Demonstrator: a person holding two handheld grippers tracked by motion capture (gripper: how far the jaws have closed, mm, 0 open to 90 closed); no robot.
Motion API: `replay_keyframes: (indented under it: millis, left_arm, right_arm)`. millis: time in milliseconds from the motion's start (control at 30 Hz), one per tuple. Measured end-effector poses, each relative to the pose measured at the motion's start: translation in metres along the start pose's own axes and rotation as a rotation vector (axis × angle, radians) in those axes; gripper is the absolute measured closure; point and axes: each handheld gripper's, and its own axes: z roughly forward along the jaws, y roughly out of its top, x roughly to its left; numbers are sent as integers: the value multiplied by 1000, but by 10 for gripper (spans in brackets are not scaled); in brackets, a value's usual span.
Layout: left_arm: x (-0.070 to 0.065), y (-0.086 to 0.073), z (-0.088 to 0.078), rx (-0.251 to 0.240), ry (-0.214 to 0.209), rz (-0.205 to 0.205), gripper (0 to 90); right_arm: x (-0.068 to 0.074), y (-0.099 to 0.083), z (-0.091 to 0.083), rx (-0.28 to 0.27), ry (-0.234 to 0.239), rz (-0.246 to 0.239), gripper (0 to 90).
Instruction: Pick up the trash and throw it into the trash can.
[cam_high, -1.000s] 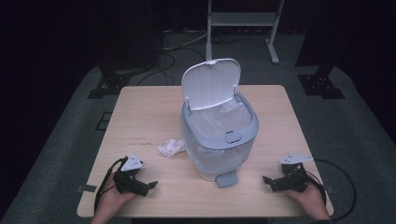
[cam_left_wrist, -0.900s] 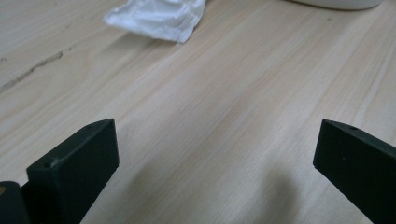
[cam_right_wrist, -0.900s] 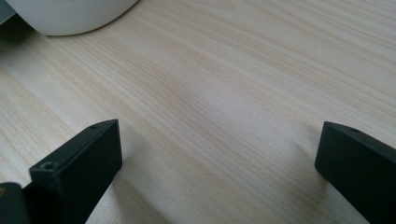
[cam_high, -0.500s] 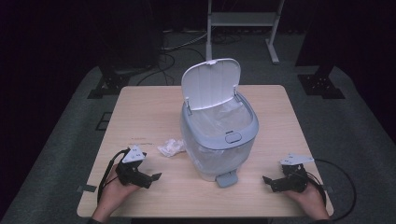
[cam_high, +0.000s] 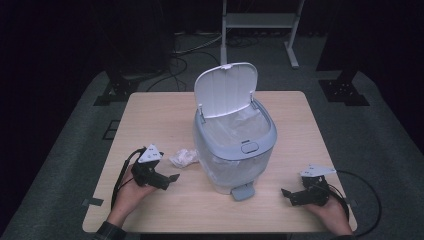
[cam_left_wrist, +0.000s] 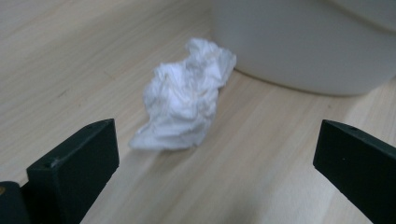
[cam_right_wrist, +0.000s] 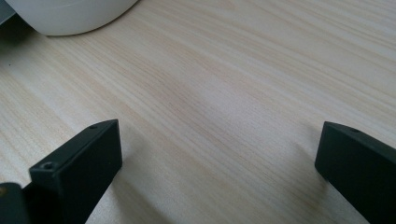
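Overhead light on table (cam_high: 150, 120), dark surround; soft shadows beside the jaws, near jaws blurred, crumpled tissue (cam_left_wrist: 184, 100) ahead between them slightly soft, no glare.

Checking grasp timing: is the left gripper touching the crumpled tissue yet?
Apart. In the left gripper view, the left gripper has its jaws wide open, with bare table between them and the crumpled tissue ahead.
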Motion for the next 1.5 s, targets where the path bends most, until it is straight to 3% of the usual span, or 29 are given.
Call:
replay_keyframes:
  millis: [300, 500, 633, 1000, 1133, 1500]
  left_arm:
    - [7, 13, 13, -8, -12, -2, 0]
    - [11, 21, 21, -11, -4, 26, 0]
    - [14, 23, 30, -21, -22, 16, 0]
    - [19, 22, 56, 10, -37, 15, 0]
    - [21, 20, 67, 31, -36, -5, 0]
    - [24, 13, 81, 84, -22, -19, 0]
  right_arm:
    - [0, 0, 0, 0, 0, 0, 0]
    - [0, 0, 0, 0, 0, 0, 0]
    - [0, 0, 0, 1, 0, -1, 0]
    - [0, 0, 0, -1, 0, 0, 0]
    - [0, 0, 0, -1, 0, 0, 0]
    - [0, 0, 0, 0, 5, -4, 0]
